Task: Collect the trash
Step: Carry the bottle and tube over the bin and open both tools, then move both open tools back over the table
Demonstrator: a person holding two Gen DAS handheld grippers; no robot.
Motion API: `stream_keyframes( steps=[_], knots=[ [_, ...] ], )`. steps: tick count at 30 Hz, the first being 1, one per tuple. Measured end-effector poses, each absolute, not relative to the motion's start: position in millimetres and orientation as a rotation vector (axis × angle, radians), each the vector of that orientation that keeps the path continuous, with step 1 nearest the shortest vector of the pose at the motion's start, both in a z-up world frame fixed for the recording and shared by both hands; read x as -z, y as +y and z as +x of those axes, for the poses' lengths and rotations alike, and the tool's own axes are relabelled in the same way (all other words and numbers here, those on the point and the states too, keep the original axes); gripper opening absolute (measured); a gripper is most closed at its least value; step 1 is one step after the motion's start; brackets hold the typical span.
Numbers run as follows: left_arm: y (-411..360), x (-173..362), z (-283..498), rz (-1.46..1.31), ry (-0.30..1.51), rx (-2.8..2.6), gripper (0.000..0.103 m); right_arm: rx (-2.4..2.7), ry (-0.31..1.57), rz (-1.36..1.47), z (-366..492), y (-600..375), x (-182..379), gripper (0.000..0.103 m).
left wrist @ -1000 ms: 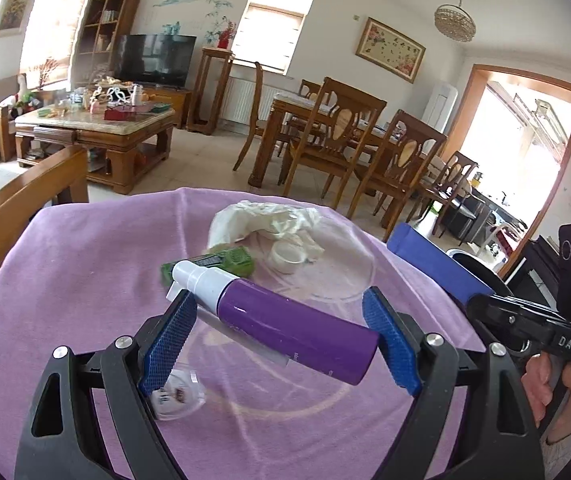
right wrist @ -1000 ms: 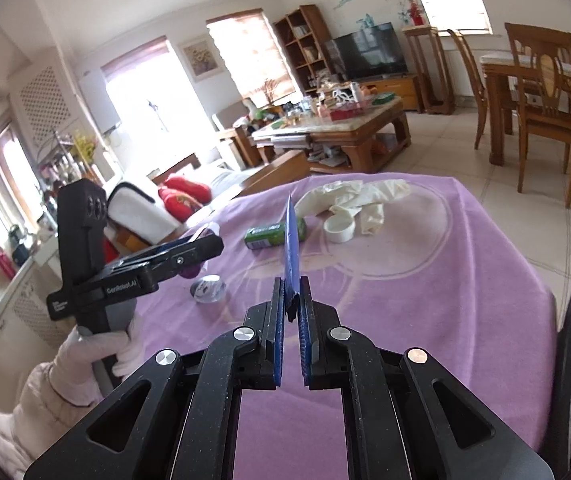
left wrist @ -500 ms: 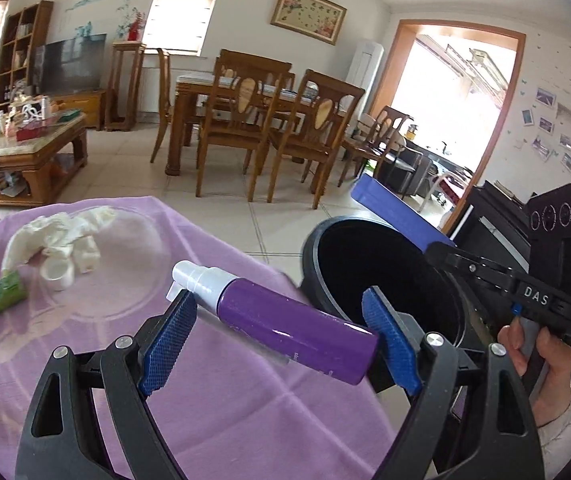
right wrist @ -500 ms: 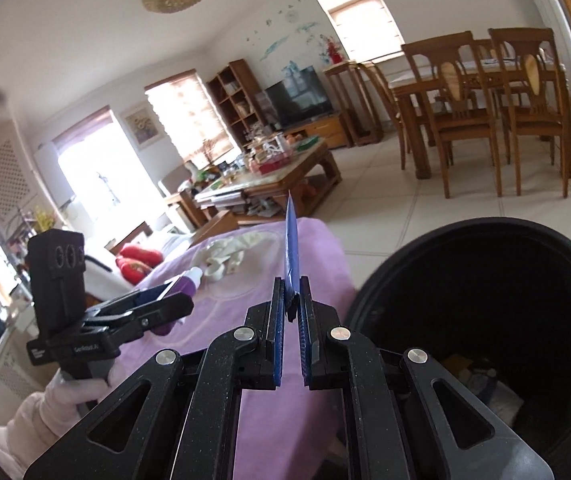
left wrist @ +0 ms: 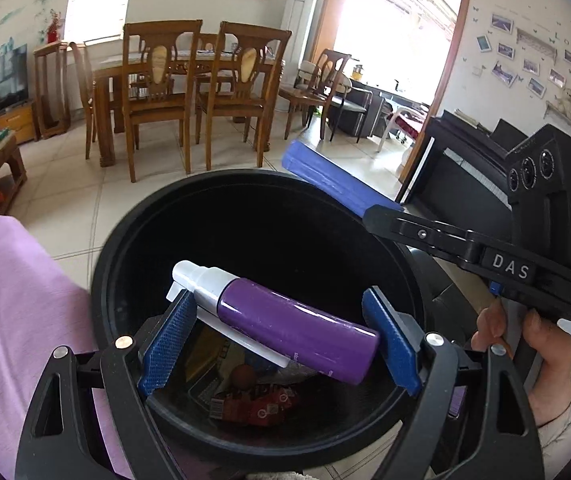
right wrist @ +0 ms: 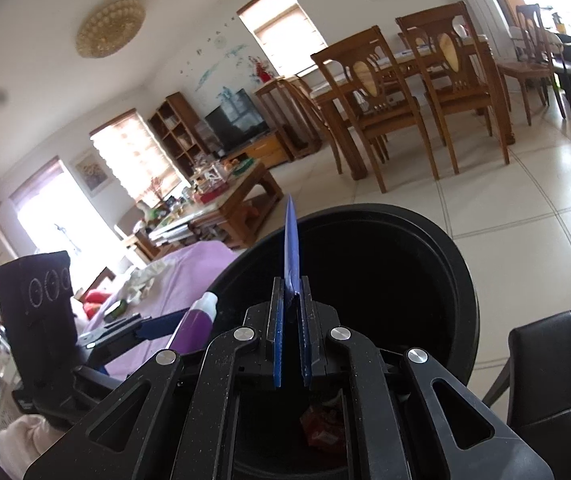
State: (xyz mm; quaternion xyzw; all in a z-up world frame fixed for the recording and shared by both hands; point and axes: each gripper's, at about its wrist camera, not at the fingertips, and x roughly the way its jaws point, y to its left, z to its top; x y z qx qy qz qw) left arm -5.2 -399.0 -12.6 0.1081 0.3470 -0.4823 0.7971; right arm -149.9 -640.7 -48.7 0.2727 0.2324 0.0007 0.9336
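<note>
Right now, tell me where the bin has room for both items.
The black bin is dark and bare at its far side, below the blue card. Crowded: the near floor, where red wrappers lie under the purple spray bottle.

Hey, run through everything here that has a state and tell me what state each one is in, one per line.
Left gripper: shut on the purple bottle, over the bin.
Purple bottle: capped, held crosswise.
Right gripper: shut on the blue card.
Blue card: edge-on, pinched above the bin.
Black bin: open, with trash at the bottom.
Red wrapper: lying in the bin.
</note>
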Motion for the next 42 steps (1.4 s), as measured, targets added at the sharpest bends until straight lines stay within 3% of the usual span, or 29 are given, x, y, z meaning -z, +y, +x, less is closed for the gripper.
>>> stream_keyframes(
  steps=[11, 16, 20, 21, 22, 24, 26, 28, 42],
  knots=[
    [-413.4, 18.4, -16.7, 0.322, 0.713, 0.997, 0.084, -0.031, 0.5, 0.57, -132.9, -637.1, 56.3, 0.01],
    [-422.2, 14.5, -15.6, 0.355, 0.693, 0.973, 0.088, -0.031, 0.474, 0.568, -128.8, -631.1, 48.2, 0.066],
    [-419.8, 12.2, -19.5, 0.367, 0.675, 0.976, 0.09, -0.002, 0.461, 0.551, -134.3, -627.5, 40.6, 0.067],
    [-418.2, 11.0, -21.9, 0.376, 0.663, 0.971, 0.097, 0.005, 0.455, 0.55, -136.5, -626.6, 38.8, 0.067],
    [-416.5, 9.6, -22.9, 0.379, 0.647, 0.966, 0.098, 0.007, 0.451, 0.553, -138.3, -626.3, 36.9, 0.067],
    [-413.9, 7.6, -24.0, 0.383, 0.632, 0.968, 0.098, 0.015, 0.445, 0.558, -141.8, -624.5, 34.5, 0.068],
    [-411.6, 5.5, -26.0, 0.384, 0.629, 0.972, 0.098, 0.021, 0.439, 0.56, -145.5, -621.4, 33.7, 0.079],
    [-409.4, 2.4, -26.3, 0.384, 0.624, 0.97, 0.098, 0.021, 0.431, 0.566, -147.1, -617.9, 32.3, 0.083],
    [-357.3, -19.8, -30.5, 0.332, 0.558, 0.967, 0.098, 0.025, 0.45, 0.569, -135.2, -584.5, 18.4, 0.089]
  ],
)
